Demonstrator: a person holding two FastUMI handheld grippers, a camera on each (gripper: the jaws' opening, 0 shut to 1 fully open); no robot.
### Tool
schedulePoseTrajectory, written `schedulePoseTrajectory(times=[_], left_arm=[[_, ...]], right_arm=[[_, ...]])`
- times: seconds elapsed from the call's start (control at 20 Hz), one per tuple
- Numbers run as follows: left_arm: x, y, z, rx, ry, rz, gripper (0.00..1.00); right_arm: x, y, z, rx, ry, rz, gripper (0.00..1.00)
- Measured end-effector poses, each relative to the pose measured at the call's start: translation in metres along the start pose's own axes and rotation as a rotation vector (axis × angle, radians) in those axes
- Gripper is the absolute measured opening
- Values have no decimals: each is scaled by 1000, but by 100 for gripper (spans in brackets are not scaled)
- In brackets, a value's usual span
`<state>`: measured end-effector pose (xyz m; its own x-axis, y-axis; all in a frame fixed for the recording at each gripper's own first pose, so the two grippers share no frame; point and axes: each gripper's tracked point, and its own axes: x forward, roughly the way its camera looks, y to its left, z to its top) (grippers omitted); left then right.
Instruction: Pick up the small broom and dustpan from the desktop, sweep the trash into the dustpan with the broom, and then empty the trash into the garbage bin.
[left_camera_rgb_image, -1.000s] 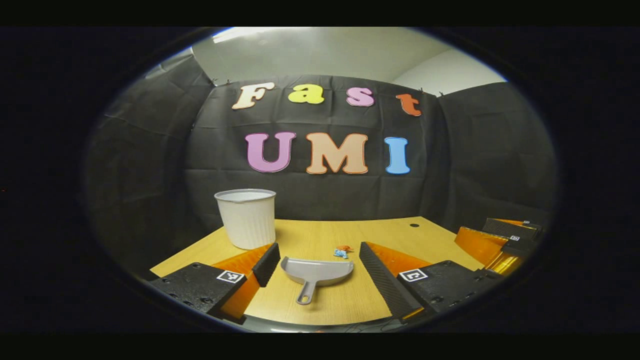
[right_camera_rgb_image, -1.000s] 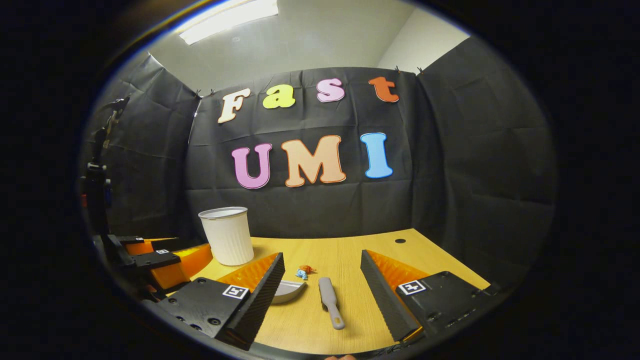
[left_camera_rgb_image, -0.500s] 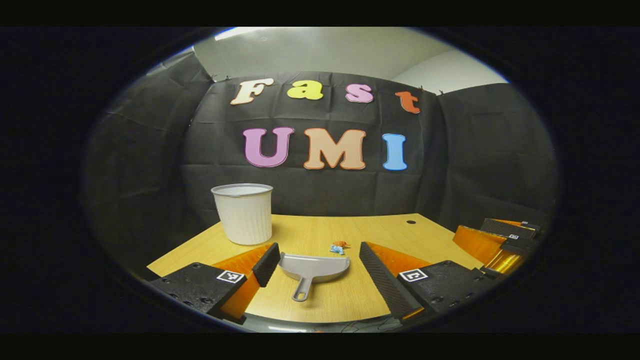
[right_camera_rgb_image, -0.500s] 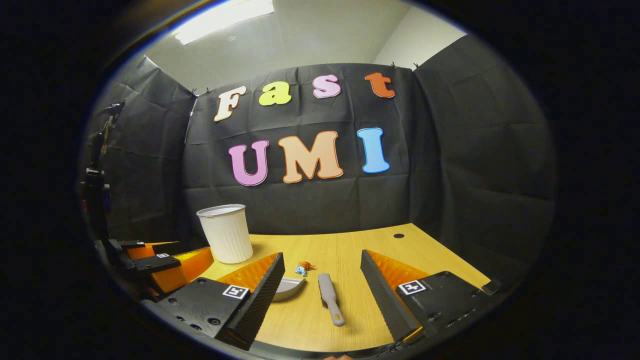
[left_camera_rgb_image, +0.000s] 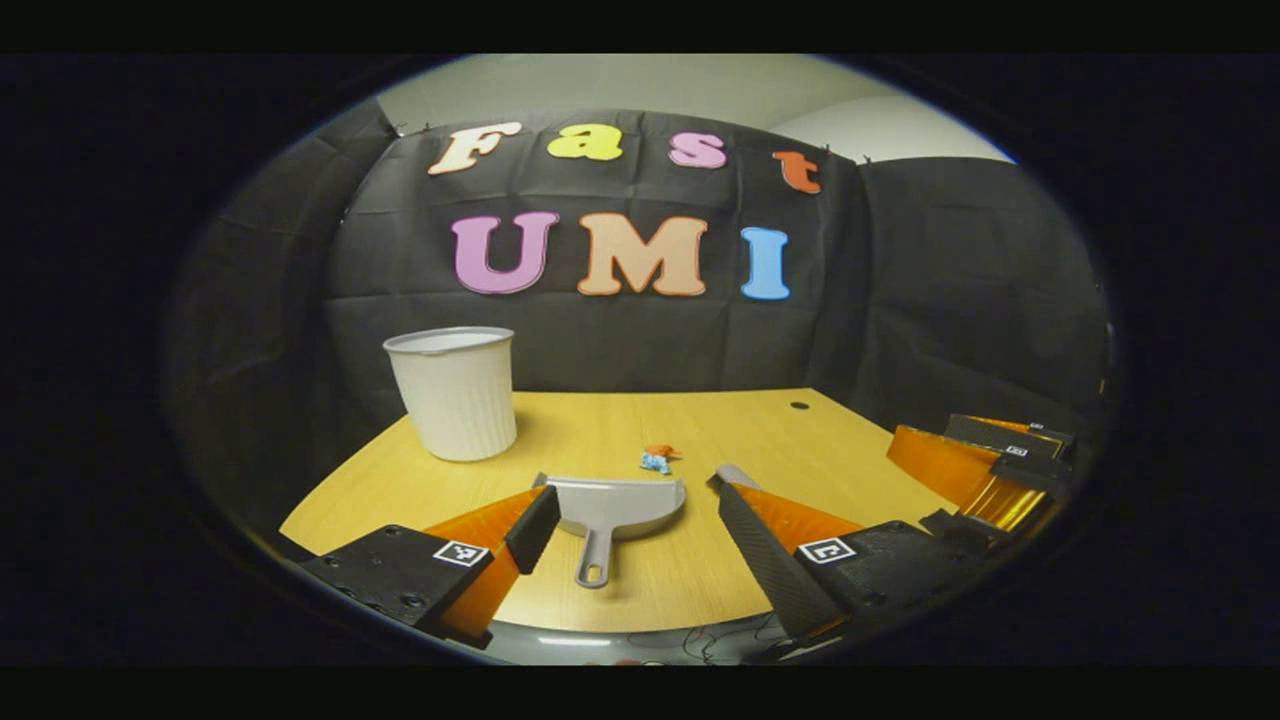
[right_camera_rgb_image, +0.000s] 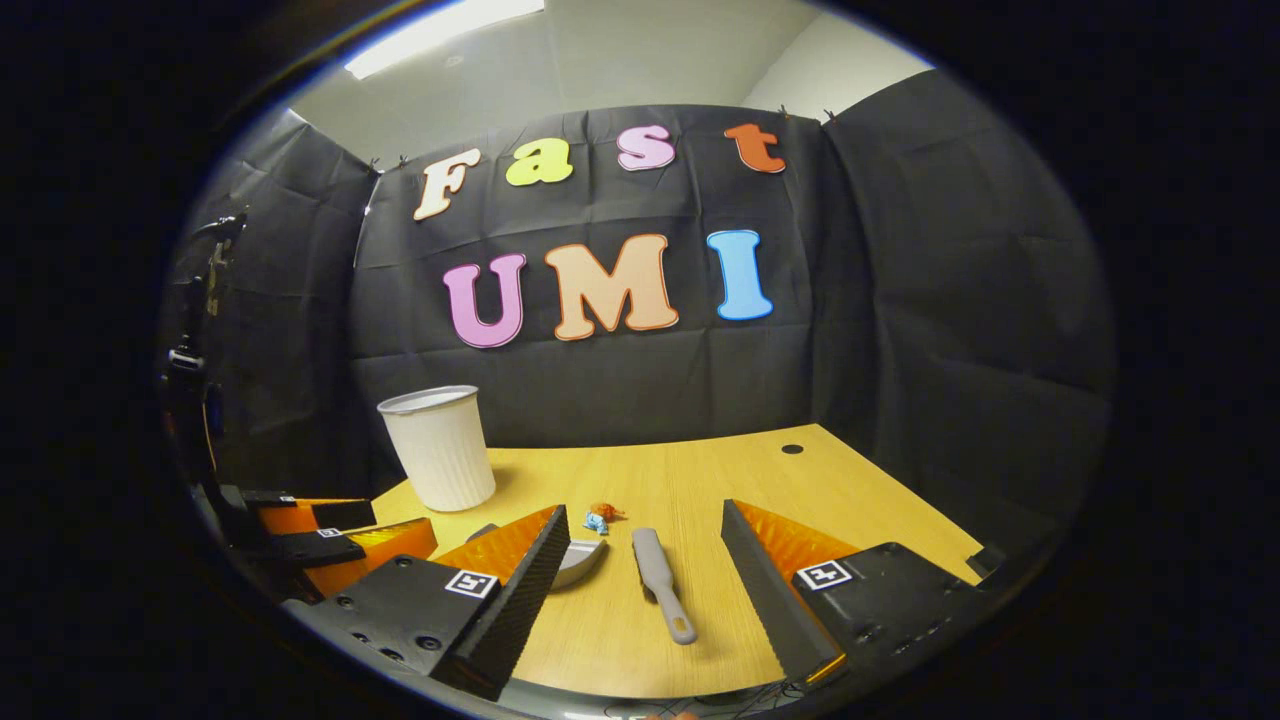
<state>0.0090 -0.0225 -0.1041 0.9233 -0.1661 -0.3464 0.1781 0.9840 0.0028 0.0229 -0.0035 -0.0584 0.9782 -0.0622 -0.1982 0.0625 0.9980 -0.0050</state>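
Lining up on both tools, I see the dustpan (left_camera_rgb_image: 612, 507) lying between my left gripper (left_camera_rgb_image: 630, 530) fingers, handle toward me, and the broom (right_camera_rgb_image: 660, 582) between my right gripper (right_camera_rgb_image: 640, 570) fingers. Both pairs stand wide, holding nothing. I judge I should lower squarely over each handle, then pinch. Trash (left_camera_rgb_image: 657, 459) lies just beyond the pan; the garbage bin (left_camera_rgb_image: 452, 392) stands farther left.

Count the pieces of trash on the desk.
2: an orange piece and a blue piece, touching each other just beyond the dustpan, mid-desk. Smaller bits may be hidden.
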Motion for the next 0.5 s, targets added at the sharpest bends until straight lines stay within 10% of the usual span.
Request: schedulePoseTrajectory(times=[0.5], left_arm=[[65, 27, -84, 73, 426, 11, 97]], right_arm=[[96, -20, -118, -16, 439, 33, 92]])
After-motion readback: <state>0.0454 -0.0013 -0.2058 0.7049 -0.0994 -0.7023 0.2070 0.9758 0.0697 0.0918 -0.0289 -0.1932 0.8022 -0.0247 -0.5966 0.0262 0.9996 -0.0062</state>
